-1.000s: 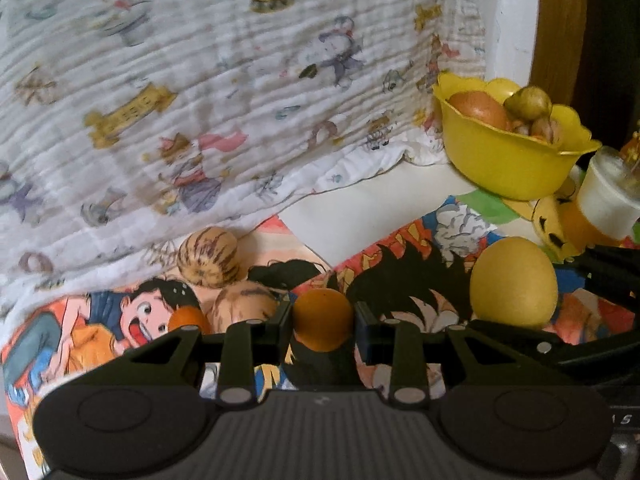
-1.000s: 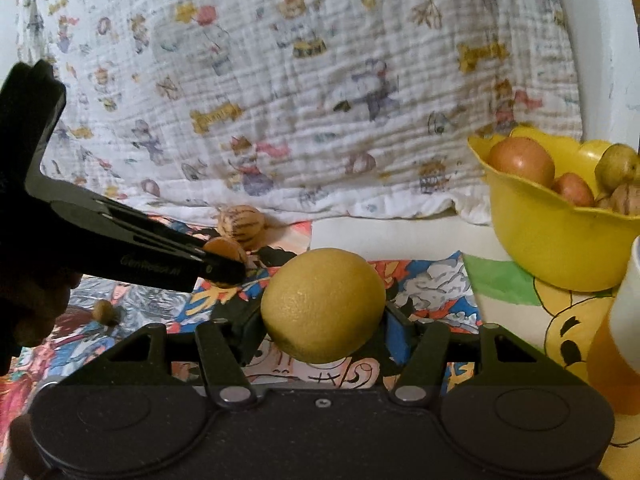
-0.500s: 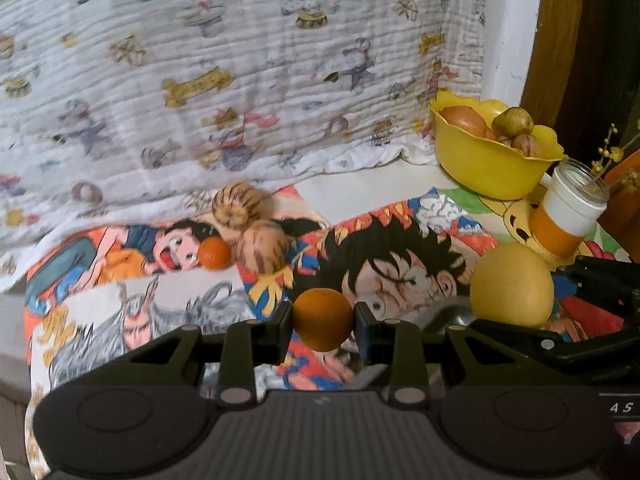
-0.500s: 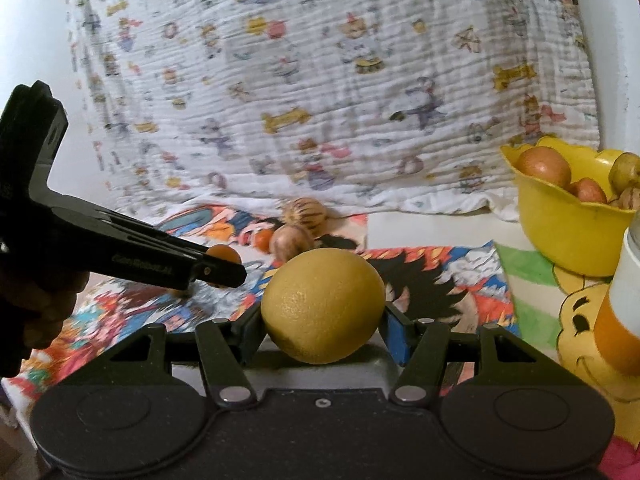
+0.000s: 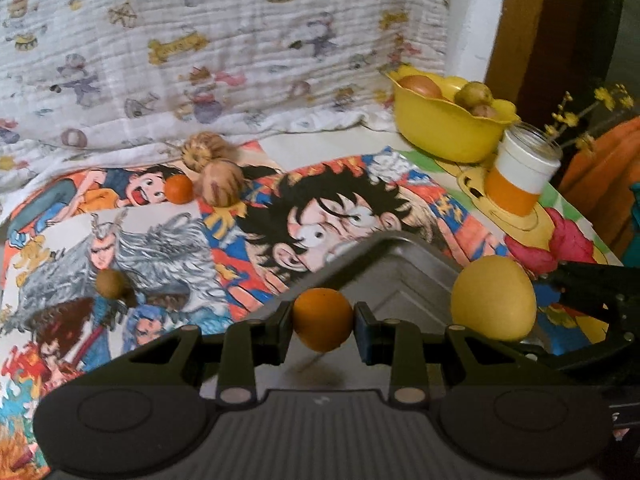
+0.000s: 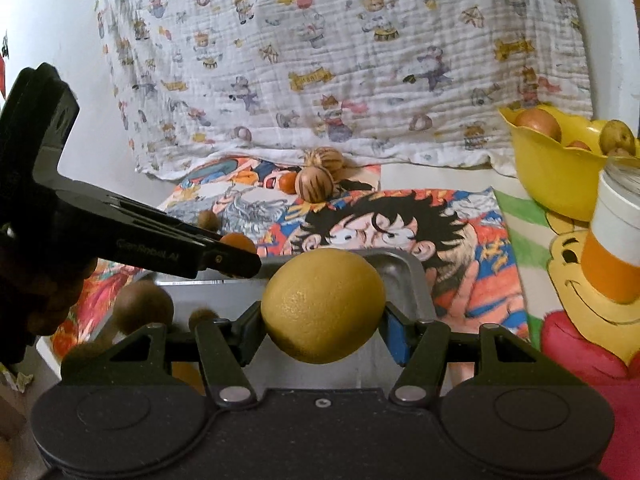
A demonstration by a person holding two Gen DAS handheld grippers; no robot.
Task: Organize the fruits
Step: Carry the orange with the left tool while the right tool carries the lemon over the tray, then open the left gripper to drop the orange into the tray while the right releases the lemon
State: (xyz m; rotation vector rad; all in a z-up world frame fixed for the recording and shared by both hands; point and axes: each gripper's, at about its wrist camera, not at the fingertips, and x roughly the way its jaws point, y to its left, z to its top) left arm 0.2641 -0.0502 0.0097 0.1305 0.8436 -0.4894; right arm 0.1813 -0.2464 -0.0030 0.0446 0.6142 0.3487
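Here the left gripper (image 5: pixel 323 319) clamps a small orange (image 5: pixel 322 319) and the right gripper (image 6: pixel 323 307) a yellow citrus (image 6: pixel 323 307), both directly above the metal tray (image 6: pixel 416 280).

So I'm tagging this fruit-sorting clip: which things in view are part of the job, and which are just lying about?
Part of the job:
- small orange fruit, held in the left gripper
- yellow citrus, held in the right gripper
- metal tray
- loose striped fruits
- yellow bowl of fruit

Lying about:
- orange-and-white cup
- cartoon mat
- printed cloth
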